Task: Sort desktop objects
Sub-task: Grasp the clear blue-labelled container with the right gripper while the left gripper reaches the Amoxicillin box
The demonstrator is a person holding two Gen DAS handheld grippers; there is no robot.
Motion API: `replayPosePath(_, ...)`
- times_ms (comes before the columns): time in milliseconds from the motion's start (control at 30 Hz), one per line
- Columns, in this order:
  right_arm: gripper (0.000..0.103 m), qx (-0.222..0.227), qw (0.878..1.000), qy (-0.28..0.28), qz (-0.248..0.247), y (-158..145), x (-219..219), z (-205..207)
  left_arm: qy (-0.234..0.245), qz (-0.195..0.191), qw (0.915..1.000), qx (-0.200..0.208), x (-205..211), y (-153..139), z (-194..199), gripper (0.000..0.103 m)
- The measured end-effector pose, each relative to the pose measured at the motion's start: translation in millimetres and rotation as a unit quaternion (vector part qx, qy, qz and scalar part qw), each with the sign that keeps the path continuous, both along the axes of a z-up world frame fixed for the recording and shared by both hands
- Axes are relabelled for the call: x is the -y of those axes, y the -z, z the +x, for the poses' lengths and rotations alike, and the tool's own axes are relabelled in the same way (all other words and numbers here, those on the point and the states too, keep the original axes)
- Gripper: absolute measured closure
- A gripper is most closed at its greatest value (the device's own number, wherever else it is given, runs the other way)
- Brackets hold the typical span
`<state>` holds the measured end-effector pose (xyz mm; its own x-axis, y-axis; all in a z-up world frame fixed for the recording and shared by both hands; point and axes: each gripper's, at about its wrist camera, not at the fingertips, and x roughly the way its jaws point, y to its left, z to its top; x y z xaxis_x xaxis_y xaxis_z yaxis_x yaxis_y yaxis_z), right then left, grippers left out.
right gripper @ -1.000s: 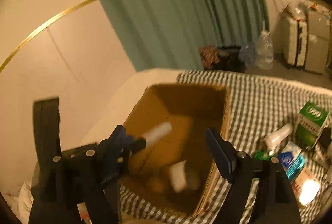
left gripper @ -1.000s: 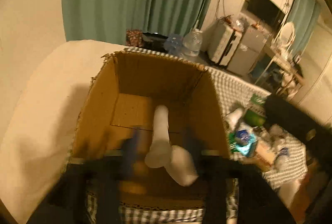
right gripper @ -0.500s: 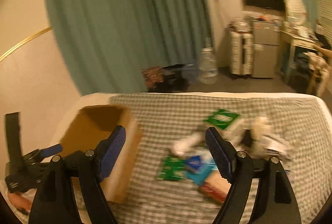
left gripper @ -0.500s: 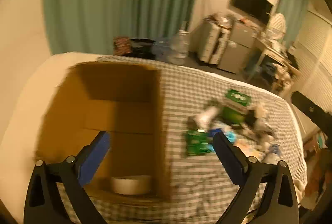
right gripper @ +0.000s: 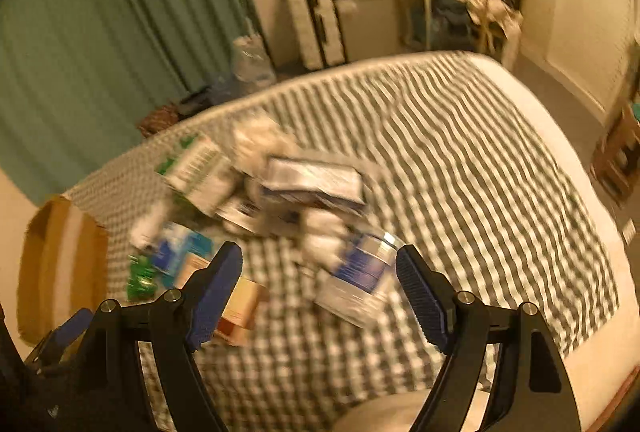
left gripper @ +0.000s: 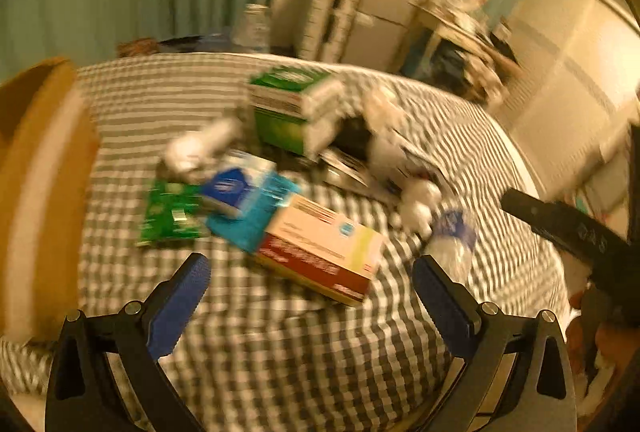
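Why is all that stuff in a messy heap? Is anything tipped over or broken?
The boxes and packets lie jumbled, overlapping at odd angles on the checked cloth. A clear bottle lies on its side. No spill shows, but the blurry pictures hide any damage. The cardboard box sits apart at the left.

black tool [left gripper: 310,284], blue ribbed pads [left gripper: 180,302], silver screws

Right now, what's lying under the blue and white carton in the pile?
The blue and white carton rests on a teal packet, beside a green packet. Anything beneath those is covered.
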<state>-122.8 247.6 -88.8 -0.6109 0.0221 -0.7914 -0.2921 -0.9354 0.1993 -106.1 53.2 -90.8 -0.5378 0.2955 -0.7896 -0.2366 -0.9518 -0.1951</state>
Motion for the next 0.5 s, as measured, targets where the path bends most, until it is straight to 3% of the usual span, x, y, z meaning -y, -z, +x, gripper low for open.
replayPosePath(233,0.023,0.053,0.997,0.008,-0.048,41.6,-26.4,-11.6,0.082,-0.073,0.9939,0.004,-38.6,46.5,-11.3,0.000)
replayPosePath(500,0.019,0.103,0.992,0.002,-0.071,79.8,-23.9,-28.8,0.132,-0.077,0.9880,0.023,-40.5,76.3,-46.7,0.000)
